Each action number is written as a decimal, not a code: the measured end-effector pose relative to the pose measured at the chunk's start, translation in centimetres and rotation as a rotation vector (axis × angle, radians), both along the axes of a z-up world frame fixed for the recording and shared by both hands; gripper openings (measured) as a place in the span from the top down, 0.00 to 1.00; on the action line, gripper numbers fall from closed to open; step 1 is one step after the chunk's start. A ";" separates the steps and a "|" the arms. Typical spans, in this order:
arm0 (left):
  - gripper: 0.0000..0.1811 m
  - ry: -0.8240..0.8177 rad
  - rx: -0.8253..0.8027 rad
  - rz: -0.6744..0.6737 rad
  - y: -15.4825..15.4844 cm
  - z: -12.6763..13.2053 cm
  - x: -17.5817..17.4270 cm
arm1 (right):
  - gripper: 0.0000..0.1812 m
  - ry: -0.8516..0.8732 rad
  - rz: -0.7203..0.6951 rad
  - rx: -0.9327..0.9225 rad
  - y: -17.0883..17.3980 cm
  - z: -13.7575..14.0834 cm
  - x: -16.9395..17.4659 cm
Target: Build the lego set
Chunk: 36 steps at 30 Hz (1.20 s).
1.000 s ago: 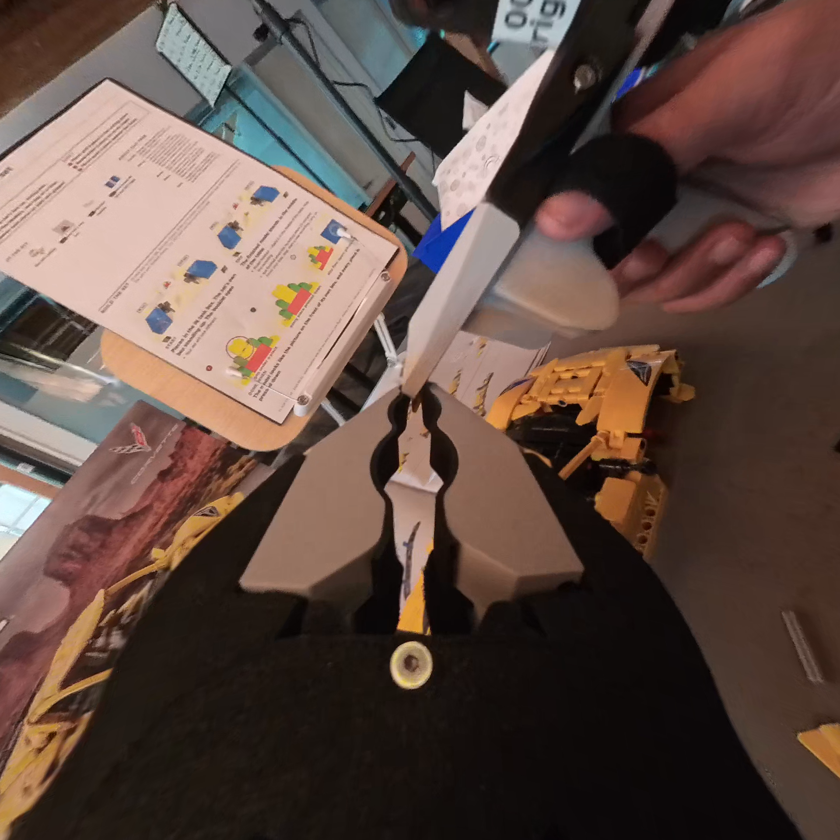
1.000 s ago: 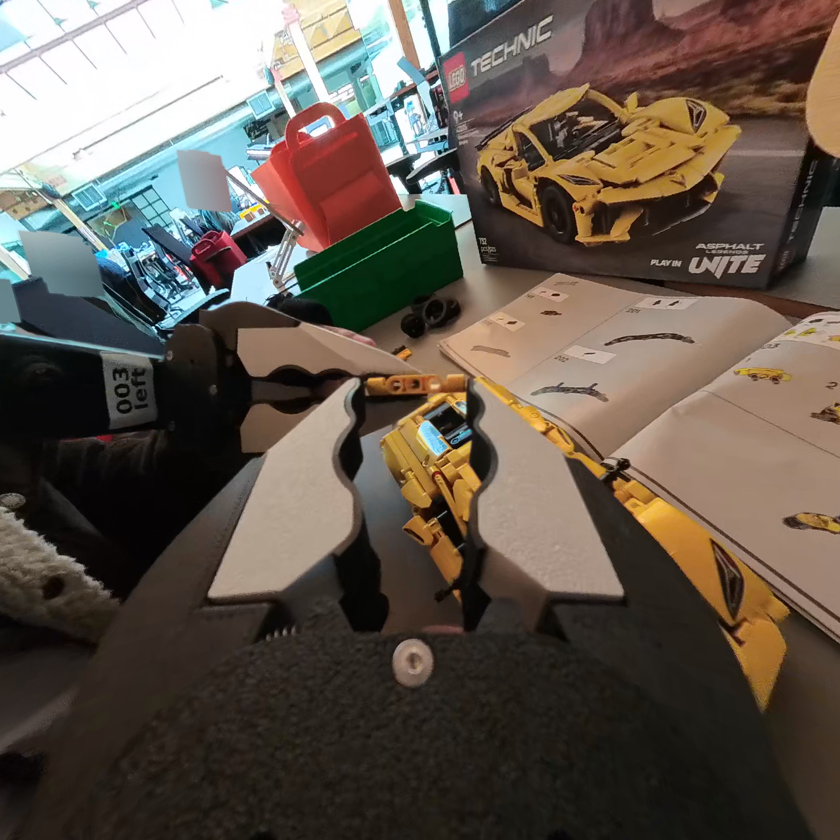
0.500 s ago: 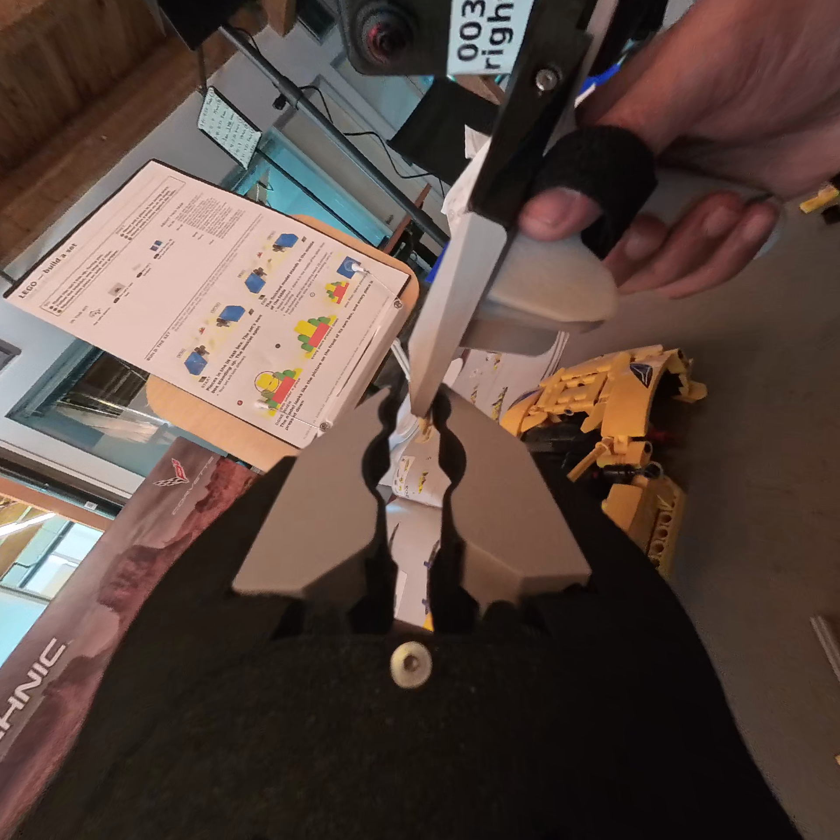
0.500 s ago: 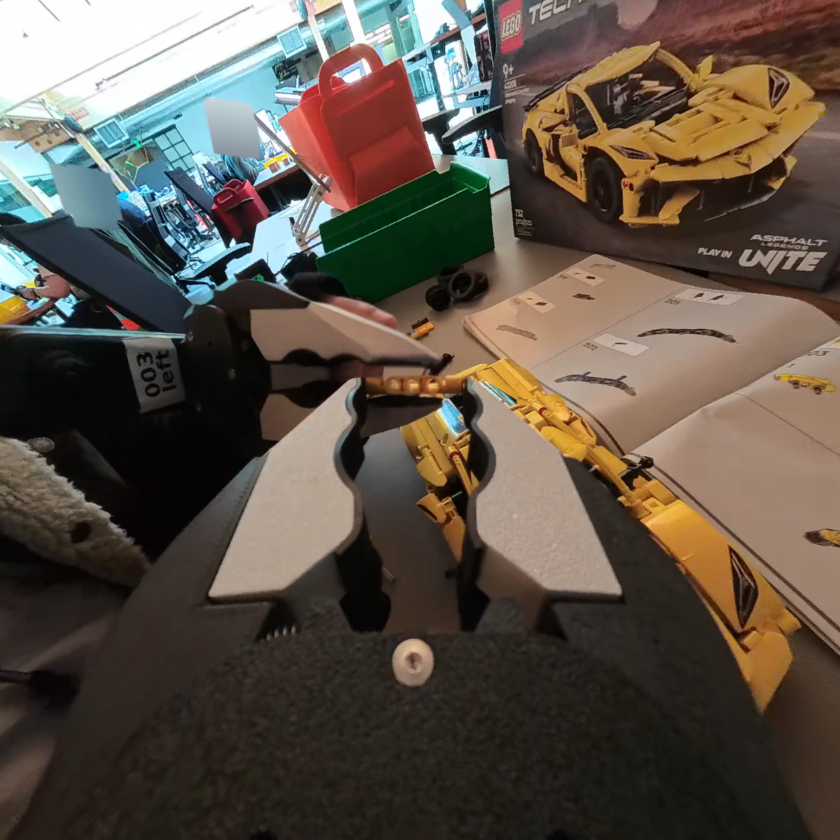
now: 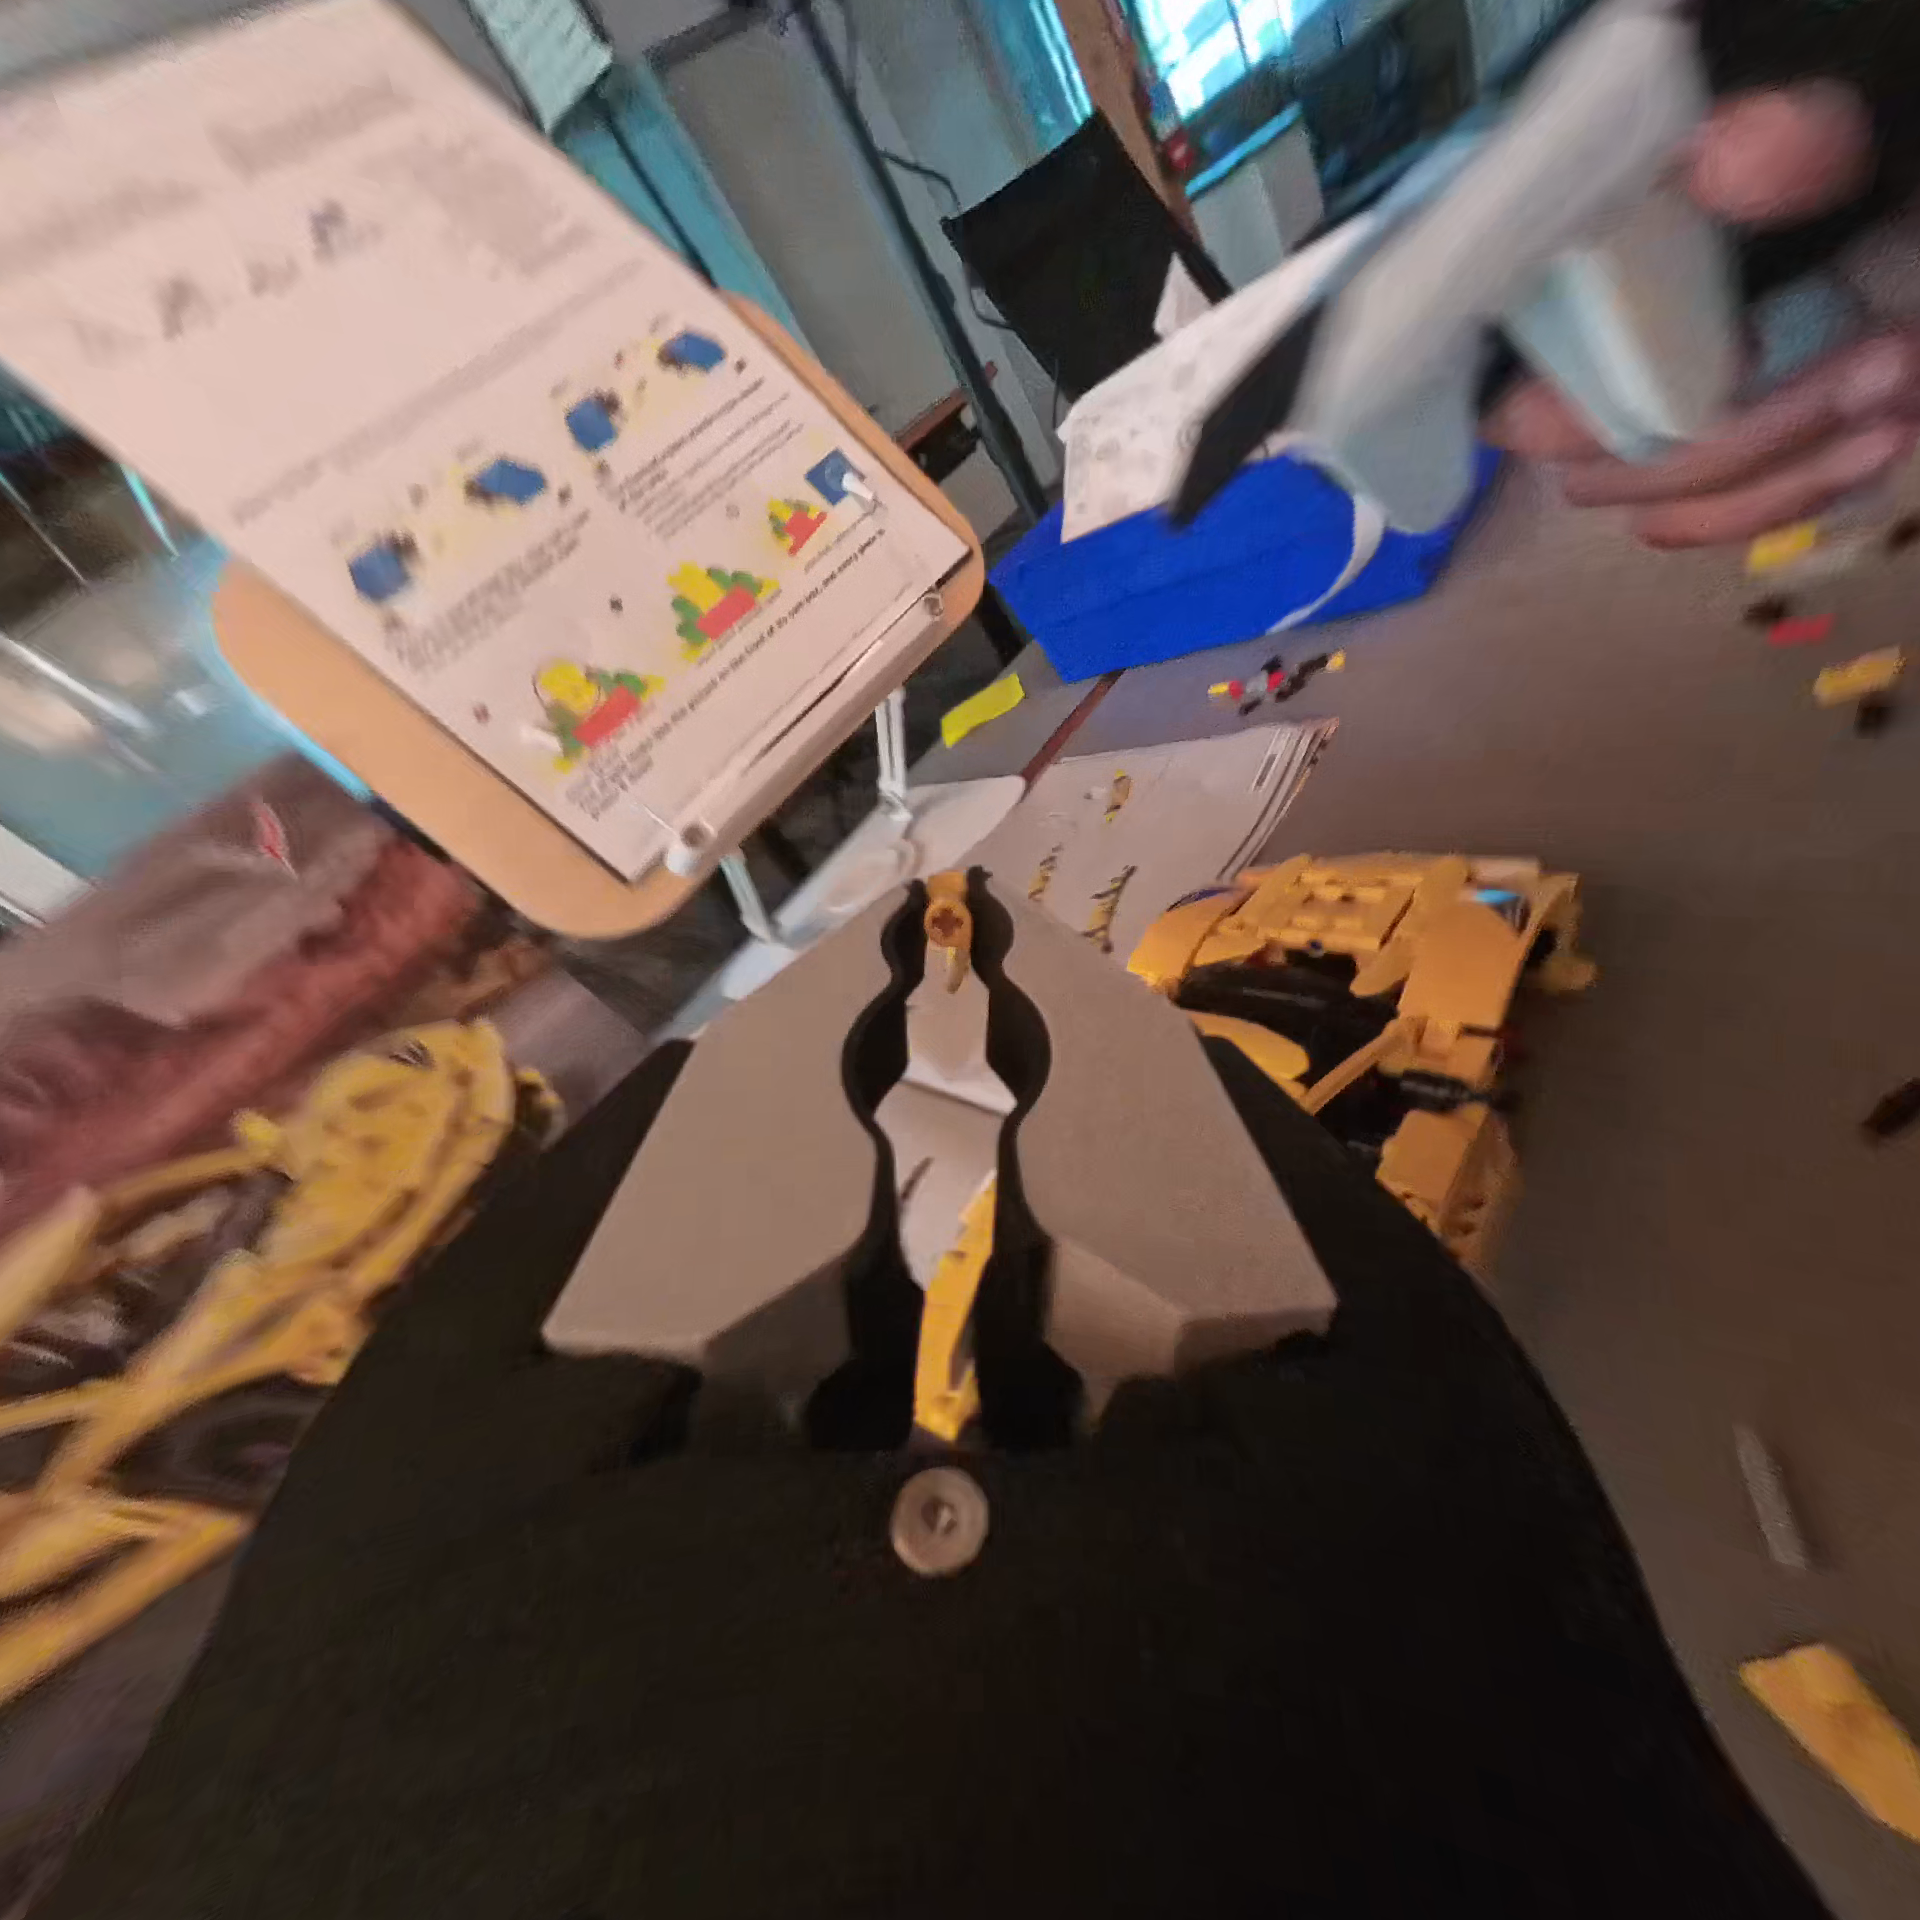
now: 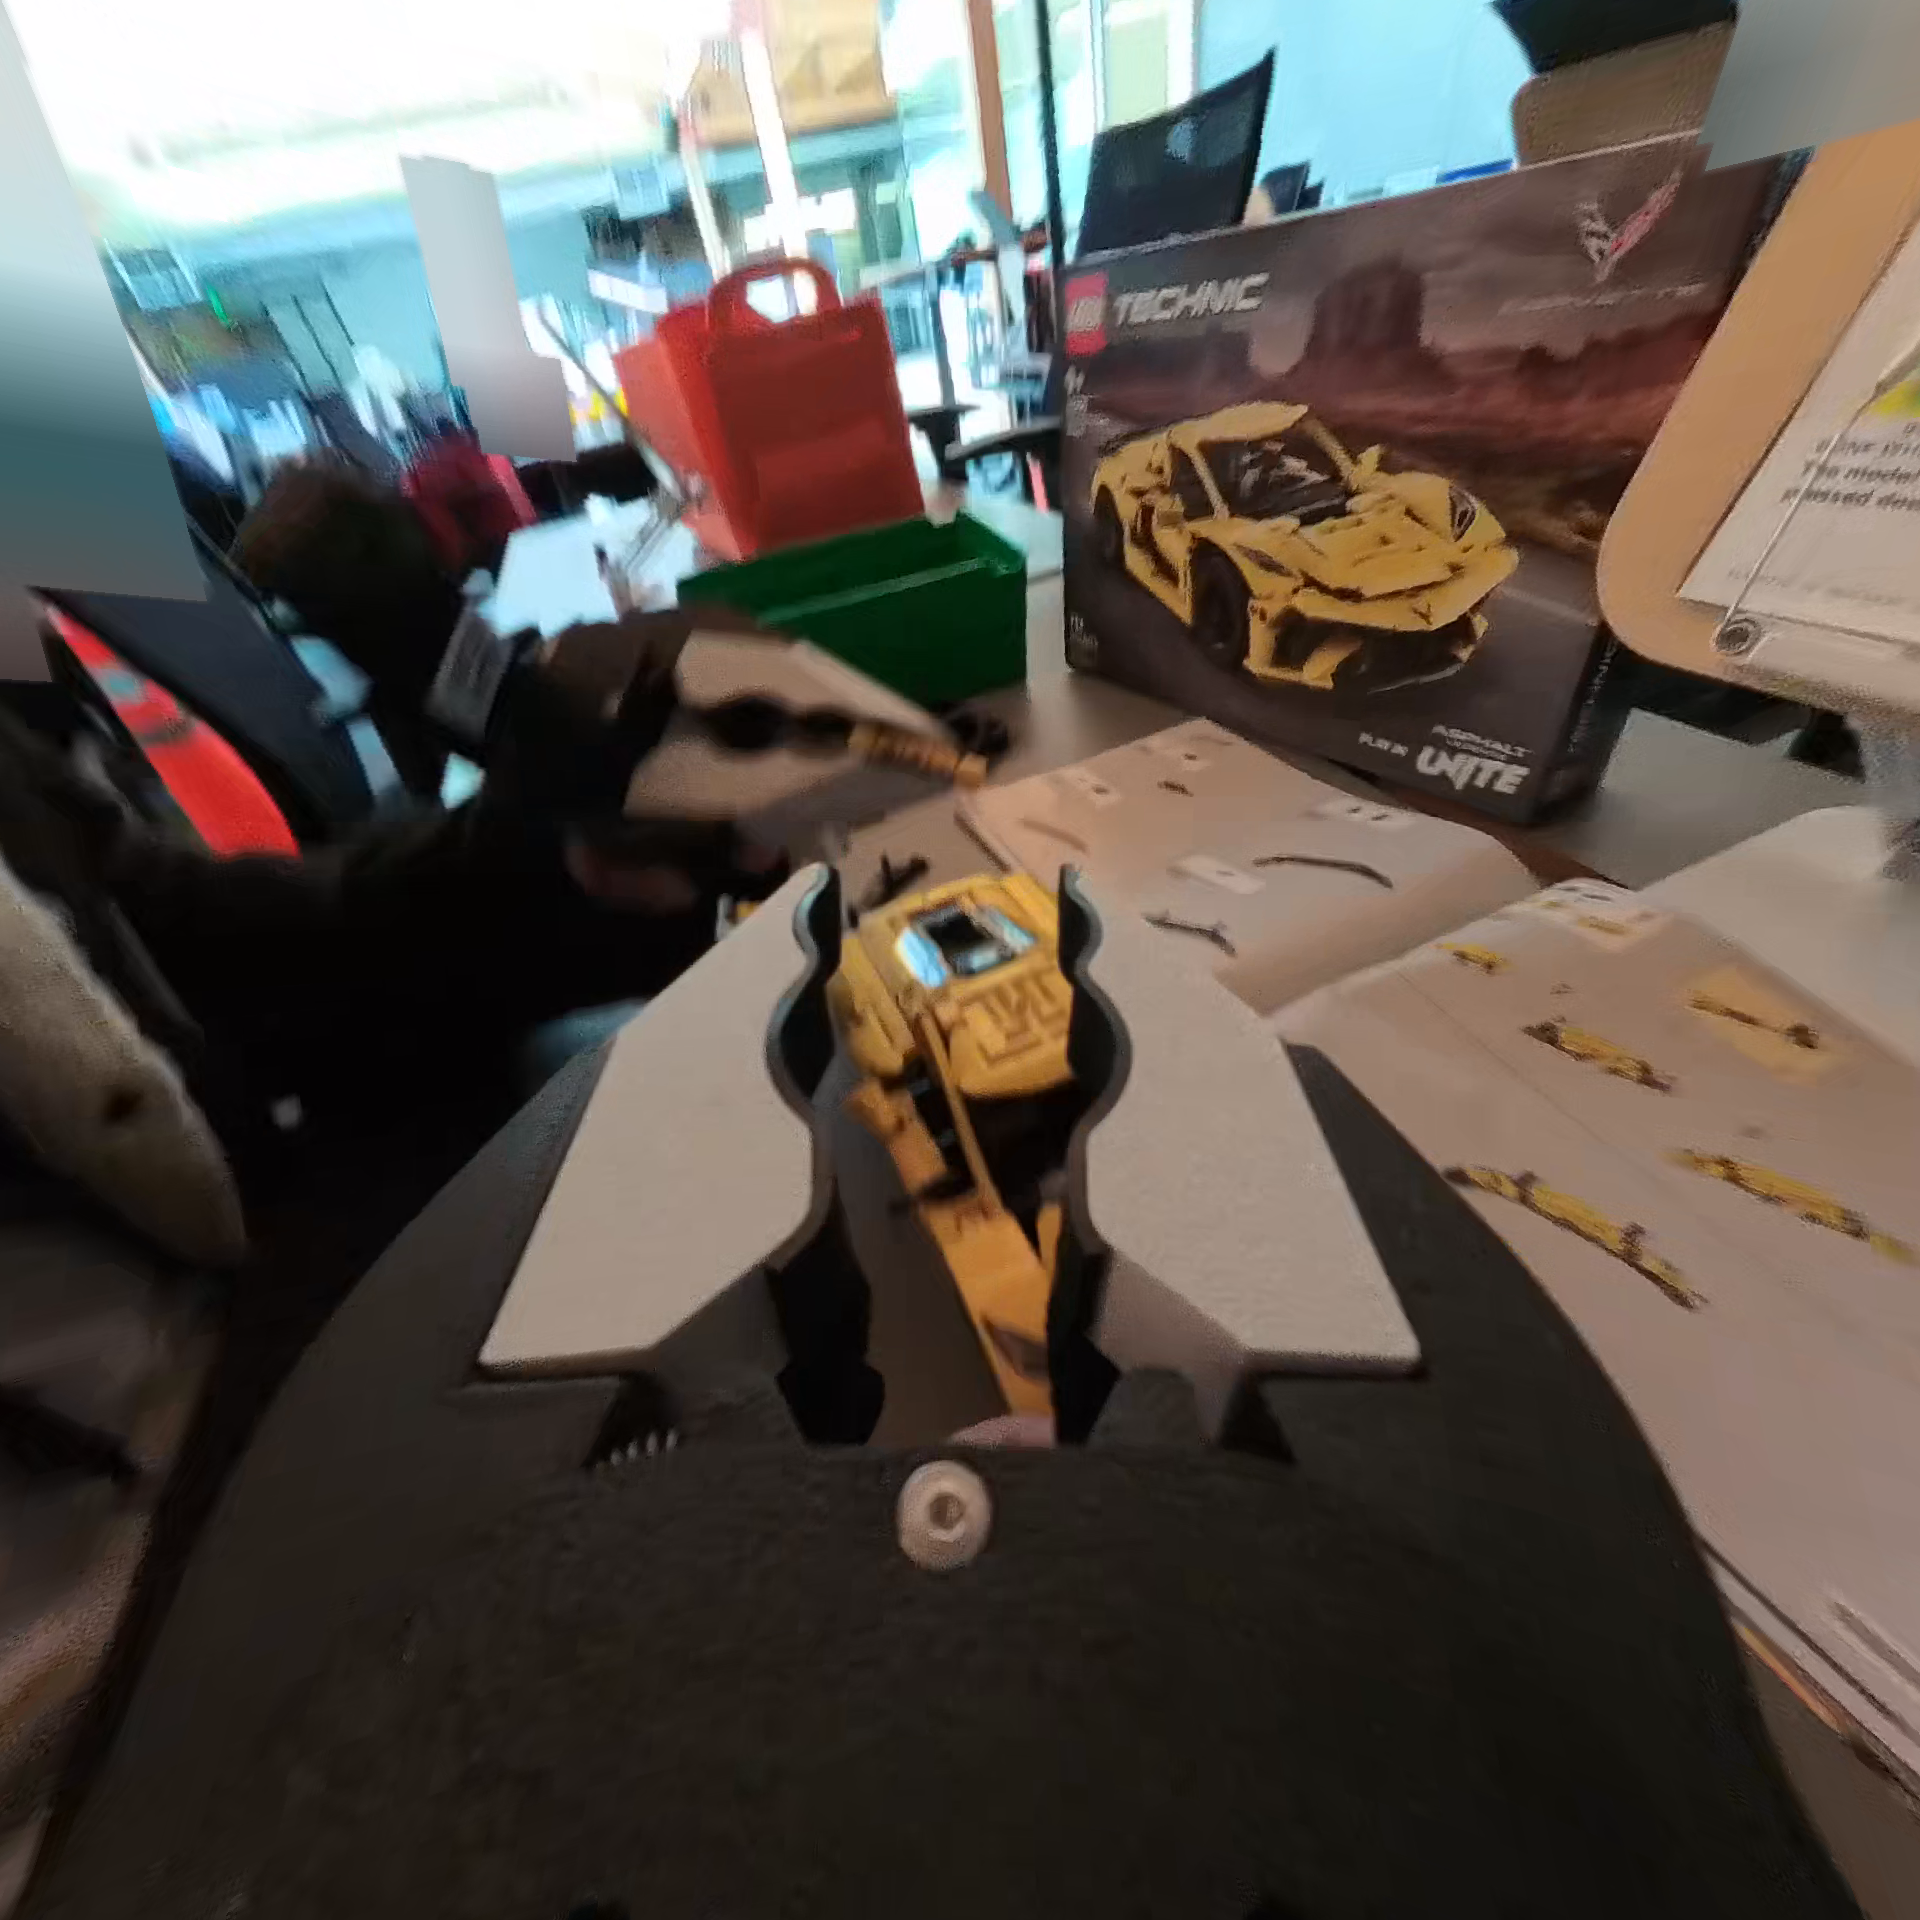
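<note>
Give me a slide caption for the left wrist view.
Left hand-held gripper pinching a small yellow beam above the half-built yellow car.

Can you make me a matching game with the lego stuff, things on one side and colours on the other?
Things:
1. tall bag
2. bin beside the bag
3. bin by the booklet
4. car model

Colours:
A. yellow
B. blue
C. red
D. green

Pairs: 1-C, 2-D, 3-B, 4-A
</note>
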<state>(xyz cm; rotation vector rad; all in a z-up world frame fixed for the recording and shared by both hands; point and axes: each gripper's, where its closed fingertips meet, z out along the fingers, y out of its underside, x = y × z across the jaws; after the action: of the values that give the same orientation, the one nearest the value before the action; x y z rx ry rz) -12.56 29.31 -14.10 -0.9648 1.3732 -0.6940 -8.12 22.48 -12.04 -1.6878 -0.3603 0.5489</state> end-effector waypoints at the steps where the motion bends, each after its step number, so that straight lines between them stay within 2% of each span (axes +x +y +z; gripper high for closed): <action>1: 0.96 -0.016 -0.100 -0.009 0.5 0.1 -0.1 | 0.78 -0.071 0.005 -0.024 -1.2 -0.8 -0.3; 4: 0.96 -0.053 -0.353 -0.051 1.2 0.4 -0.2 | 0.79 -0.273 0.021 -0.285 -5.1 -7.3 -1.8; 7: 0.96 -0.059 -0.485 -0.088 1.3 0.3 -0.2 | 0.80 -0.412 -0.050 -0.517 -8.1 -13.5 -2.5; 11: 0.96 -0.052 -0.506 -0.071 1.5 -0.1 0.0 | 0.82 -0.487 -0.121 -0.649 -10.2 -16.9 -3.4; 17: 0.96 -0.036 -0.528 -0.064 1.6 -0.5 0.1 | 0.85 -0.514 -0.221 -0.684 -10.4 -18.1 -2.9; 22: 0.96 -0.036 -0.534 -0.074 1.4 -0.3 0.0 | 0.94 -0.519 -0.231 -0.651 -9.9 -18.2 -3.0; 27: 0.96 -0.025 -0.521 -0.104 0.7 -0.3 0.1 | 0.96 -0.498 -0.212 -0.638 -10.0 -18.2 -2.8; 36: 0.96 0.001 -0.503 -0.138 -0.2 -0.6 0.4 | 0.97 -0.400 -0.191 -0.478 -8.8 -15.1 -3.5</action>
<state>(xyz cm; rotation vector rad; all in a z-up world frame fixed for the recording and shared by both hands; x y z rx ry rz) -12.18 29.07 -14.68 -1.2678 1.2991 -1.1786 -11.59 13.65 -27.11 -2.2751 -0.3657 0.1529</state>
